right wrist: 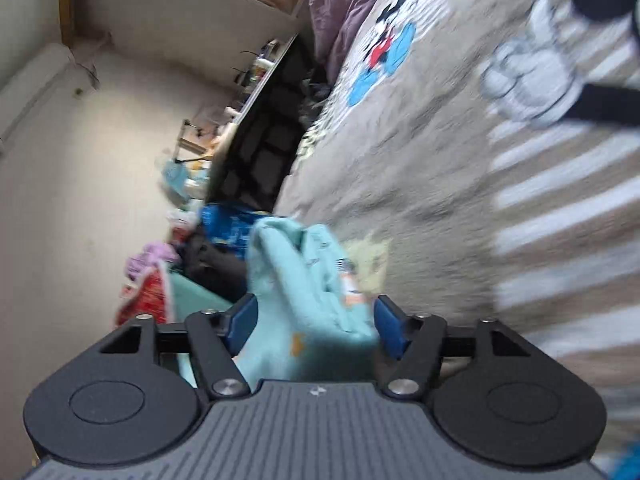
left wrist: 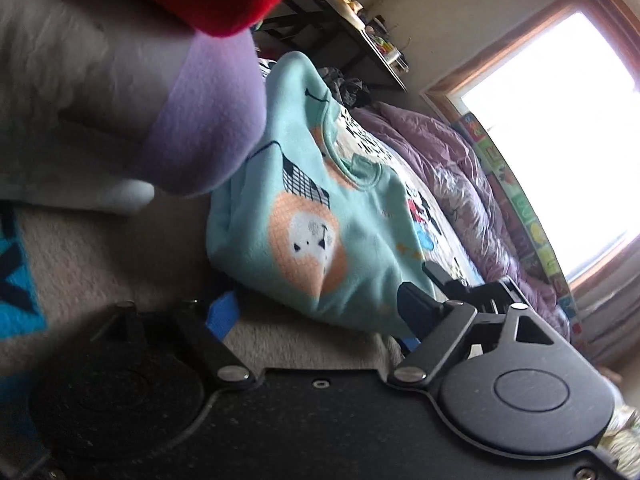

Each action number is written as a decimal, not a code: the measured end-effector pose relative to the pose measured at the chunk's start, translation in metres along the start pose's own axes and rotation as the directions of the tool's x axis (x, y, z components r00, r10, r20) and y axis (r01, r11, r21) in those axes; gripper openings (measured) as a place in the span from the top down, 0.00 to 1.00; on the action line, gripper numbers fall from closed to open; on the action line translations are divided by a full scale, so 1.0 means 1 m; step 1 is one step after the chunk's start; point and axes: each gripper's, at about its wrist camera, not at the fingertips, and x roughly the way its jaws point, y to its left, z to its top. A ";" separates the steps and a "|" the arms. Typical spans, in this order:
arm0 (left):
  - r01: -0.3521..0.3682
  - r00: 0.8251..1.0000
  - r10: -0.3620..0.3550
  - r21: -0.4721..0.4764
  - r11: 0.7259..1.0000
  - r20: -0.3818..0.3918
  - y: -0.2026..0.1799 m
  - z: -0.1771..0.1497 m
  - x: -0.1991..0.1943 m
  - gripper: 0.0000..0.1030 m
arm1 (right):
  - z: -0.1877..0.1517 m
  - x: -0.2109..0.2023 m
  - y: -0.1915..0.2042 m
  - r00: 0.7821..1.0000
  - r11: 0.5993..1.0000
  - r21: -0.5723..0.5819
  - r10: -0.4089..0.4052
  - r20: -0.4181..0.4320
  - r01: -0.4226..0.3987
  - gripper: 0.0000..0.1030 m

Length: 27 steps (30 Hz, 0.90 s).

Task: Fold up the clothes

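A mint-green sweatshirt (left wrist: 304, 216) with an orange and white animal print lies partly folded on the bed. My left gripper (left wrist: 320, 308) stands open just short of its near hem, the blue pads (left wrist: 222, 316) wide apart and gripping nothing. In the right wrist view a bunched part of the same sweatshirt (right wrist: 296, 280) sits between the blue pads (right wrist: 390, 326) of my right gripper (right wrist: 316, 322). Those jaws stand apart, the cloth loose between them and not pinched. That view is blurred.
The beige bedcover (right wrist: 440, 160) carries cartoon mouse prints. A purple quilt (left wrist: 460, 168) lies along the window side. Lilac and red cloth (left wrist: 208, 92) hangs close to the left lens. A dark, cluttered shelf unit (left wrist: 340, 36) stands beyond the bed, with heaped clothes (right wrist: 148, 276) beside it.
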 end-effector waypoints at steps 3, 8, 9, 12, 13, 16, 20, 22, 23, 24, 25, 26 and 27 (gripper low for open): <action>-0.005 1.000 0.006 0.025 1.000 -0.023 -0.003 -0.003 -0.006 0.17 | -0.003 -0.023 0.001 0.999 0.998 -0.052 -0.042 -0.021 0.041 0.34; -0.066 0.995 0.076 0.133 0.989 -0.072 -0.014 -0.009 -0.019 0.14 | -0.028 -0.066 0.023 0.984 0.963 -0.219 -0.170 -0.049 0.155 0.20; -0.083 0.992 0.097 0.161 0.983 -0.077 -0.019 -0.011 -0.023 0.11 | -0.031 -0.072 0.028 0.979 0.952 -0.252 -0.195 -0.052 0.176 0.19; -0.126 0.986 0.150 0.272 0.954 -0.070 -0.033 -0.019 -0.036 0.04 | -0.039 -0.094 0.047 0.968 0.914 -0.340 -0.249 -0.042 0.220 0.10; -0.137 0.984 0.165 0.313 0.940 -0.062 -0.037 -0.022 -0.041 0.03 | -0.041 -0.100 0.054 0.963 0.899 -0.369 -0.266 -0.035 0.235 0.07; -0.191 0.977 0.213 0.450 0.873 0.001 -0.054 -0.030 -0.059 0.01 | -0.043 -0.114 0.075 0.945 0.841 -0.457 -0.328 -0.003 0.291 0.01; -0.254 0.964 0.261 0.496 0.830 0.058 -0.071 -0.026 -0.071 0.01 | -0.046 -0.133 0.098 0.918 0.760 -0.544 -0.393 0.052 0.356 0.01; -0.290 0.953 0.291 0.517 0.806 0.080 -0.079 -0.023 -0.074 0.01 | -0.047 -0.142 0.106 0.907 0.730 -0.568 -0.415 0.074 0.380 0.01; -0.296 0.951 0.296 0.537 0.790 0.090 -0.083 -0.023 -0.077 0.00 | -0.048 -0.146 0.109 0.902 0.718 -0.577 -0.425 0.079 0.389 0.01; -0.308 0.946 0.308 0.556 0.772 0.098 -0.086 -0.024 -0.082 0.00 | -0.049 -0.149 0.112 0.896 0.703 -0.589 -0.436 0.084 0.398 0.01; -0.324 0.940 0.326 0.571 0.755 0.102 -0.093 -0.023 -0.081 0.00 | -0.051 -0.152 0.116 0.891 0.687 -0.603 -0.446 0.090 0.405 0.01; -0.330 0.937 0.332 0.584 0.742 0.108 -0.097 -0.021 -0.083 0.00 | -0.053 -0.154 0.120 0.886 0.670 -0.619 -0.453 0.097 0.410 0.01; -0.331 0.938 0.327 0.582 0.743 0.116 -0.098 -0.020 -0.088 0.00 | -0.055 -0.157 0.124 0.882 0.652 -0.635 -0.460 0.104 0.415 0.01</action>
